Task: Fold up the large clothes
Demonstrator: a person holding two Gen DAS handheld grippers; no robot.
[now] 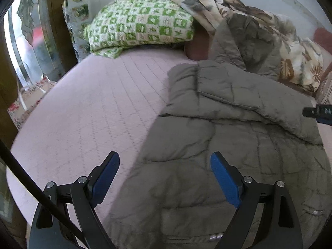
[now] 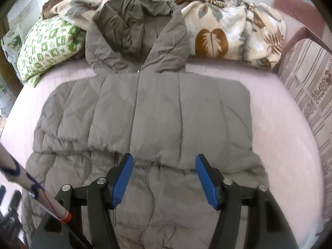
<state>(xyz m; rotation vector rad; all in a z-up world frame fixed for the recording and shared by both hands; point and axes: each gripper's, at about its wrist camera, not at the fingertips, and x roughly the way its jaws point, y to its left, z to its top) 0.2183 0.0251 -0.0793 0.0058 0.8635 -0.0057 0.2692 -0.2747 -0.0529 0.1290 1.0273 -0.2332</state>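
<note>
A grey quilted hooded coat [image 2: 157,112] lies flat on a pink quilted bed [image 2: 276,112], hood toward the pillows, both sleeves folded in over the body. In the left wrist view the coat [image 1: 228,137] fills the right half, with a folded sleeve across it. My left gripper [image 1: 165,164] is open and empty, above the coat's left edge. My right gripper [image 2: 164,166] is open and empty, above the coat's waist seam. The right gripper's tip shows at the right edge of the left wrist view [image 1: 317,113].
A green-and-white checked pillow [image 1: 141,25] and a leaf-print blanket [image 2: 228,20] are piled at the bed's head. A striped cushion and a pink chair frame [image 2: 307,70] border the bed's right side. A window [image 1: 27,41] is on the left.
</note>
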